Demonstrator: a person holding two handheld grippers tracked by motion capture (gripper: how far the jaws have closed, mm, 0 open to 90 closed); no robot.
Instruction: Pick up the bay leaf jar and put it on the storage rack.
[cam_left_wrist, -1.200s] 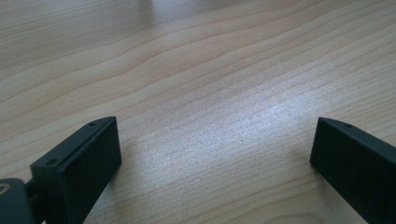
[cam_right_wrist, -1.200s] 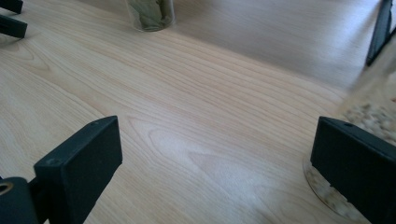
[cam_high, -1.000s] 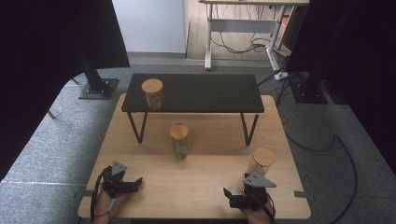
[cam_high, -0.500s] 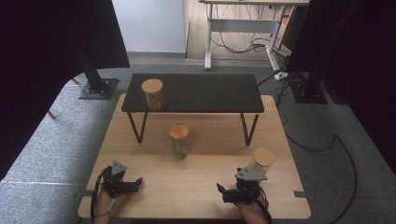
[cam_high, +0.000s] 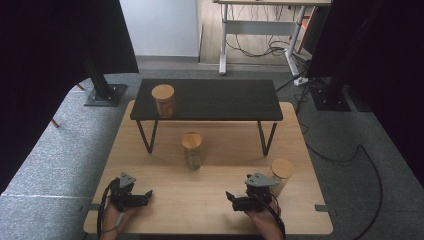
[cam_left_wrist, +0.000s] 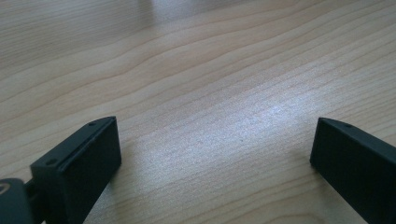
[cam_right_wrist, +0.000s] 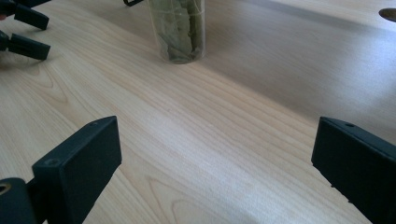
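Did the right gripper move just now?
Yes. The right gripper slid left, away from the jar at the table's right edge, which it partly covered before; its jaws now point toward the left gripper.

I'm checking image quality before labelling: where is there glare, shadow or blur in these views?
High view: dim and soft, dark curtains at both sides, shelf shading the table beneath it. Left gripper view: a pale sheen on the wood between the open left tongs, whose near jaws are blurred. Right gripper view: a broad shadow across the far table, jar fairly sharp, right tongs soft.

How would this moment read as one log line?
left gripper: open, empty | right gripper: open, empty, facing middle jar | near-right jar: beside right hand
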